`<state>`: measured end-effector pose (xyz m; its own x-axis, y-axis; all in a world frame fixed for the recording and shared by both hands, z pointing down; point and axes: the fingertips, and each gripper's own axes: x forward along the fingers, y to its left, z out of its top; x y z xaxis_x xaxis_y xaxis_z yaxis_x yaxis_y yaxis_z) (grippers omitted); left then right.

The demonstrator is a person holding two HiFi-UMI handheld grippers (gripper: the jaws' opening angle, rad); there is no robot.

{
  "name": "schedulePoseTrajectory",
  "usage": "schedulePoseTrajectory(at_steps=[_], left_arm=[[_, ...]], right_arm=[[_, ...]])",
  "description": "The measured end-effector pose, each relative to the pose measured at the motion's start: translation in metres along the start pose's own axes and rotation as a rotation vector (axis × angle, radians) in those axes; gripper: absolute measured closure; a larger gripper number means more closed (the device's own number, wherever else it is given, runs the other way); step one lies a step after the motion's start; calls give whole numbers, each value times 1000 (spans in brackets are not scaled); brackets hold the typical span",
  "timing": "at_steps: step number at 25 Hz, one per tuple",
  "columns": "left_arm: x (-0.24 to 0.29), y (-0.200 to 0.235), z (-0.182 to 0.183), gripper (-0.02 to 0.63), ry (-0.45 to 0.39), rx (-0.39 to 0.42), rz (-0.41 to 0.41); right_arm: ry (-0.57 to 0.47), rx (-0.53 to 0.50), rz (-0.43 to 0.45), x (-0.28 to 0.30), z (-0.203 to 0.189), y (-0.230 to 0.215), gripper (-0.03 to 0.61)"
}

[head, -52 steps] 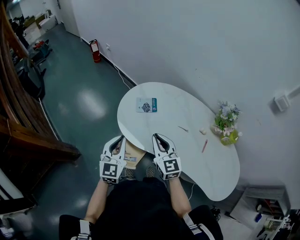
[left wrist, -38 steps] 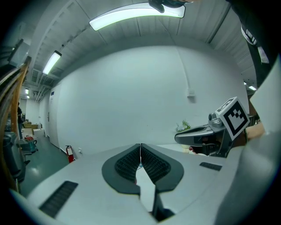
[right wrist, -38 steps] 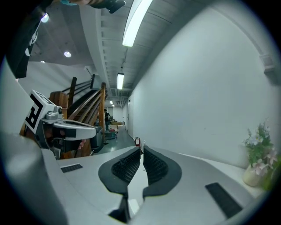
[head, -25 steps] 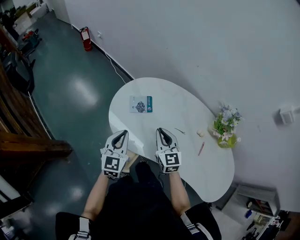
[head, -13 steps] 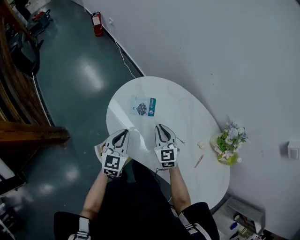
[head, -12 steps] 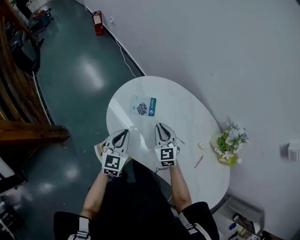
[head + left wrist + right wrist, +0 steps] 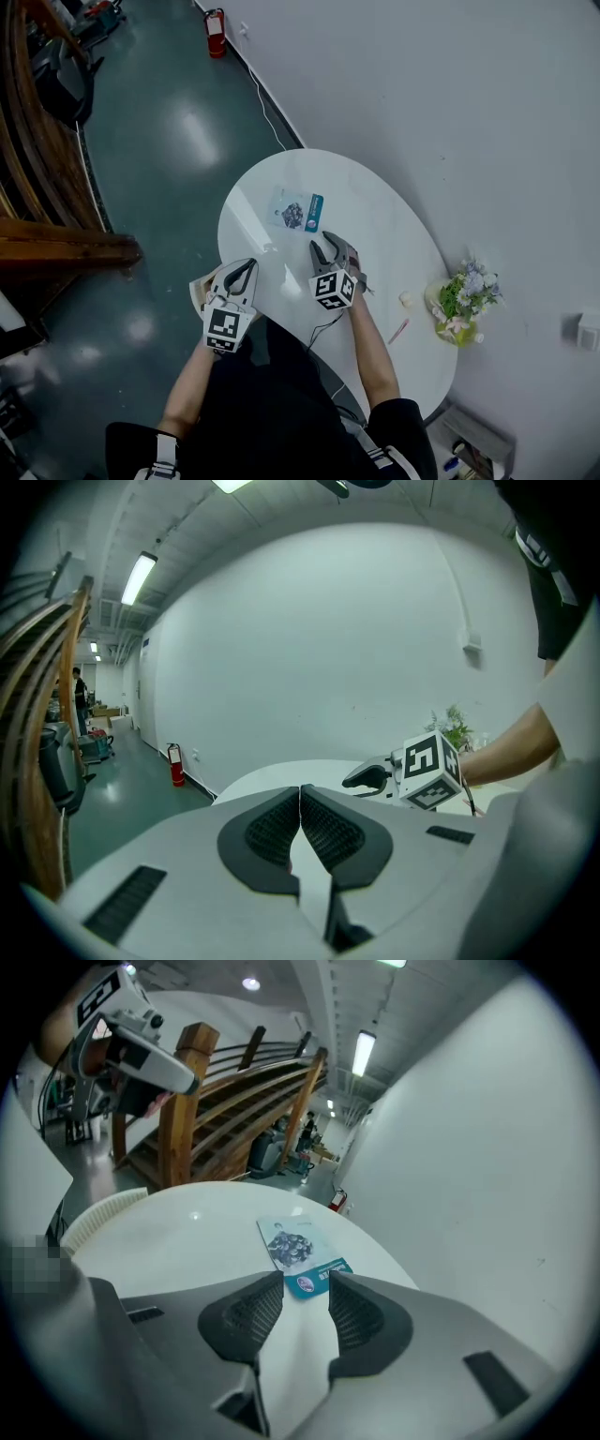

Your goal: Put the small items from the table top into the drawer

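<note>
The right gripper hovers over the white rounded table, jaws opening, nothing between them; the white-and-teal printed card lies just ahead, print illegible. The left gripper has its jaws together, empty

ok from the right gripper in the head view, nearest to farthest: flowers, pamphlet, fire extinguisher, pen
1. pamphlet, just ahead of the right gripper (jaws opening, nothing between them)
2. pen, off to its right
3. flowers, farther right
4. fire extinguisher, far ahead on the floor
</note>
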<state>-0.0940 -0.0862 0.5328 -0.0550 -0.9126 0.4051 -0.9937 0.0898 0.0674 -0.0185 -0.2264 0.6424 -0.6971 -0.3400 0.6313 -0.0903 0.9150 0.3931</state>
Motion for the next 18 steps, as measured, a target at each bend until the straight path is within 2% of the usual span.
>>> schedulePoseTrajectory(at_steps=[8, 18], left_arm=[[-1, 4, -5, 594, 6, -20, 41], [2, 13, -7, 594, 12, -36, 78]], right_arm=[[97, -193, 28, 35, -24, 5, 417], [102, -244, 14, 50, -25, 0, 417]])
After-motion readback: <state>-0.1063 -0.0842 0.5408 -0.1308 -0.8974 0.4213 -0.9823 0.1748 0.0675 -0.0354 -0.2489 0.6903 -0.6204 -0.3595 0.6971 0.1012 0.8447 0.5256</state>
